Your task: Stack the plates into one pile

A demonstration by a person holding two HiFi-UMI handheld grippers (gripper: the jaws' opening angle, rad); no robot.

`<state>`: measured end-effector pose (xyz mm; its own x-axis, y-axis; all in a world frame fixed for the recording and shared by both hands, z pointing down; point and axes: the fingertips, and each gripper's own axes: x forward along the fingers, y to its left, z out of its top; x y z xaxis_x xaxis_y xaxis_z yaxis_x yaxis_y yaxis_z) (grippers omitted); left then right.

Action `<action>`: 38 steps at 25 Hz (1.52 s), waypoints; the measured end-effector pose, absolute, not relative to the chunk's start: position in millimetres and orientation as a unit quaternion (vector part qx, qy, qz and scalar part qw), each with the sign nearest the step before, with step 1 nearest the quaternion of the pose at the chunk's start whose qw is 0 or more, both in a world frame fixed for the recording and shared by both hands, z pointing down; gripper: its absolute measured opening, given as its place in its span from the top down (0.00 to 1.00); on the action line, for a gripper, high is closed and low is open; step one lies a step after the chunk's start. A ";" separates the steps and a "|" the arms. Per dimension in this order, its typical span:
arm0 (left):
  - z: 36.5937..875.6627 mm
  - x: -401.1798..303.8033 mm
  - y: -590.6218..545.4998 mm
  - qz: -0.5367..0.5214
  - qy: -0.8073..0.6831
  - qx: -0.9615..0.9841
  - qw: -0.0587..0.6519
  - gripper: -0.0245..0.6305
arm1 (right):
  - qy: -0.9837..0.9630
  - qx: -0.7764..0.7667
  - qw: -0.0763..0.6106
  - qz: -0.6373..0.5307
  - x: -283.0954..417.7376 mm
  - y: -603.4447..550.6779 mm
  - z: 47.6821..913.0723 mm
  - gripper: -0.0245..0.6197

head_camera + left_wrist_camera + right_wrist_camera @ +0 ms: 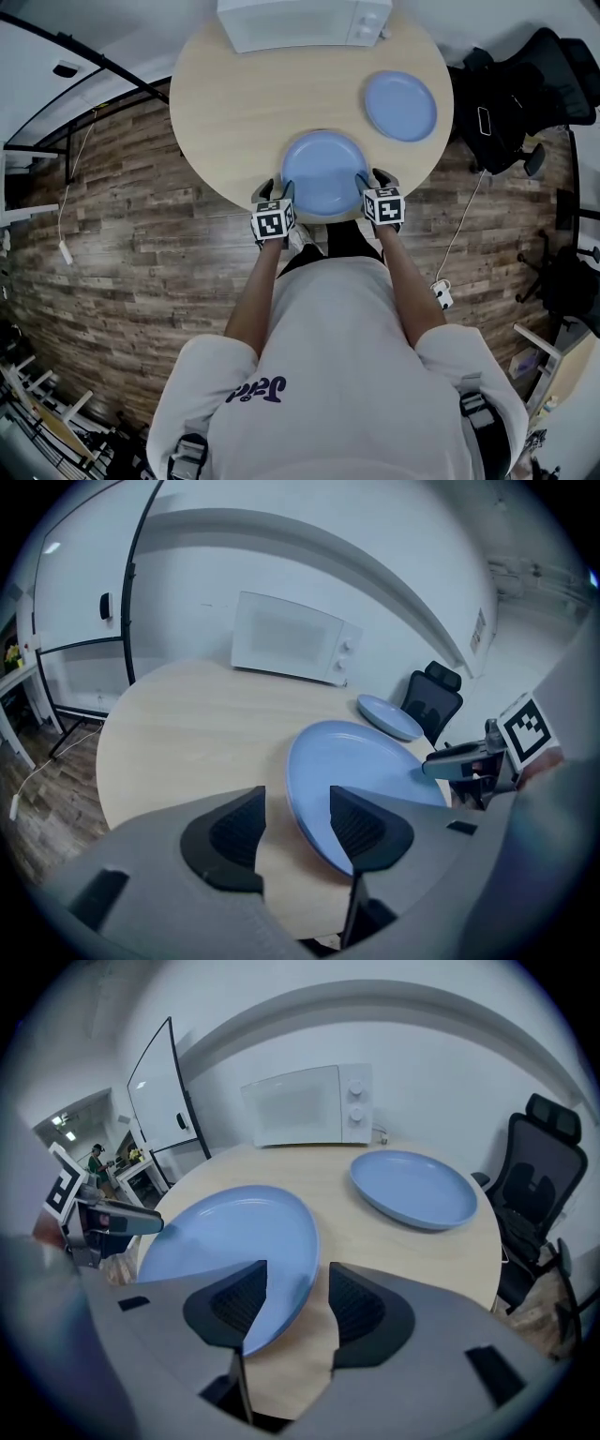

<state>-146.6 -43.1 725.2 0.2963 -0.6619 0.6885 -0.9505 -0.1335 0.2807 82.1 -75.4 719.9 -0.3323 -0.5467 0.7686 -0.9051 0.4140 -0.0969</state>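
Two round pale-blue plates lie on the round light-wood table (pixel 234 103): the near plate (pixel 321 171) at the edge closest to me, the far plate (pixel 400 105) well apart from it, toward the right. My left tongs (pixel 295 829) and right tongs (pixel 295 1302) flank the near plate on opposite sides. Both stand apart, each with a stretch of rim between its pads, and neither is pressing on it.

I judge the step to be gripping this plate. I should close both pairs together and evenly, lift it level, then set it centred on the far plate.

My marker cubes hide the jaws from above. I cannot tell whether the rim overhangs the table edge. The white microwave (pixel 305 21) is cut off at the top.
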 end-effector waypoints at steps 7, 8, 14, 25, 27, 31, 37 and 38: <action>675.6 -143.8 -58.7 0.152 -0.554 0.748 0.333 0.65 | -0.794 0.477 0.299 0.231 80.9 -84.8 673.6 0.65; 668.2 -139.3 -63.0 0.148 -0.549 0.754 0.328 0.65 | -0.796 0.480 0.291 0.227 82.2 -89.7 666.6 0.65; 639.5 -96.8 -94.4 0.130 -0.513 0.789 0.313 0.65 | -0.796 0.501 0.248 0.231 109.1 -123.1 646.7 0.65; 627.9 10.0 -163.6 0.182 -0.452 0.820 0.299 0.65 | -0.768 0.539 0.219 0.269 215.8 -170.6 647.9 0.65; 625.2 26.2 -174.7 0.193 -0.446 0.823 0.296 0.65 | -0.761 0.546 0.214 0.277 235.5 -177.5 649.4 0.65; 625.0 50.7 -197.0 0.213 -0.434 0.824 0.295 0.65 | -0.750 0.557 0.203 0.294 266.7 -193.0 652.0 0.65; 640.3 69.4 -227.8 0.237 -0.435 0.810 0.314 0.65 | -0.741 0.563 0.188 0.313 292.6 -218.3 662.1 0.65; 644.5 70.6 -232.9 0.240 -0.436 0.807 0.319 0.65 | -0.741 0.562 0.188 0.317 294.2 -223.0 664.8 0.65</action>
<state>70.6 -232.9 644.5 0.5045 -0.5502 0.6654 -0.8564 -0.4166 0.3049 294.2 -223.0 664.8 -0.2973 -0.7132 0.6348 -0.9517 0.1679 -0.2571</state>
